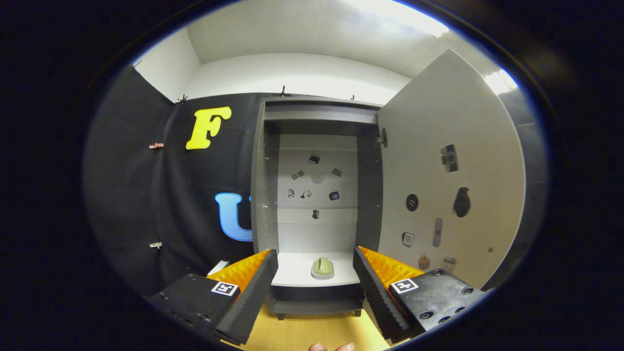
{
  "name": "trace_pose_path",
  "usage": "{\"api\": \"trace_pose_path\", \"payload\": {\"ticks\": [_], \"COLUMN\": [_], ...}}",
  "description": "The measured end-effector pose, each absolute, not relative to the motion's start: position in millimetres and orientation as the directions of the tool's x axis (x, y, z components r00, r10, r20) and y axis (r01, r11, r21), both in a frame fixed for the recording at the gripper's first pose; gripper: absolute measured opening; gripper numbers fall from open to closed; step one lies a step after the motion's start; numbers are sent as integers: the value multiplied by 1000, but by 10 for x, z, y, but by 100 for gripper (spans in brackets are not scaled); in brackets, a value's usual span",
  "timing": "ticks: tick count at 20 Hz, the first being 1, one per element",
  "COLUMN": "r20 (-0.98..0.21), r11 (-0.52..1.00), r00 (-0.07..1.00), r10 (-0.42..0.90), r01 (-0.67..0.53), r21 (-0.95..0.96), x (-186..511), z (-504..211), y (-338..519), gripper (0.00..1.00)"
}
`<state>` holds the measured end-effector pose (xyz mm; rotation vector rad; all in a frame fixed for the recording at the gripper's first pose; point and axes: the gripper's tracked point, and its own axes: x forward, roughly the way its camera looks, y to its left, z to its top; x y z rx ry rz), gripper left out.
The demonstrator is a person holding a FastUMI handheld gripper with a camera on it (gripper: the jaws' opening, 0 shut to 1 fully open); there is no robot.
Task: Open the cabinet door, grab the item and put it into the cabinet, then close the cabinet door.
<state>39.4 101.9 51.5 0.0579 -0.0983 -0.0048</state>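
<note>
I am holding the gripper (pixel 315 263) facing the cabinet (pixel 316 204), its fingers spread wide apart and pinching nothing, with the lower shelf (pixel 292 273) showing in the gap between them. The cabinet door (pixel 448 170) is standing swung open to the right, small stickers dotting its inner face and the cabinet's back panel, and the item (pixel 322 267), a small pale green object, is sitting on the lower shelf inside the cabinet, just beyond the fingertips and touching neither. I am also seeing wooden tabletop (pixel 302 334) under the fingers and a person's fingertips (pixel 331 347) just below them.
</note>
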Motion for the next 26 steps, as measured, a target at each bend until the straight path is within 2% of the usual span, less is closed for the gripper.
{"api": "trace_pose_path", "payload": {"ticks": [3, 11, 18, 21, 26], "r20": [115, 23, 2, -45, -63], "r11": [998, 989, 970, 961, 956], "r00": [993, 999, 979, 968, 960], "r10": [-25, -49, -202, -248, -274], "r01": [18, 45, 200, 252, 279], "r21": [62, 143, 137, 114, 88], "x": [8, -712, -772, -669, -455], "z": [608, 478, 273, 21, -128], "y": [671, -337, -1432, -1769, -2030], "gripper": [97, 97, 97, 97, 97]}}
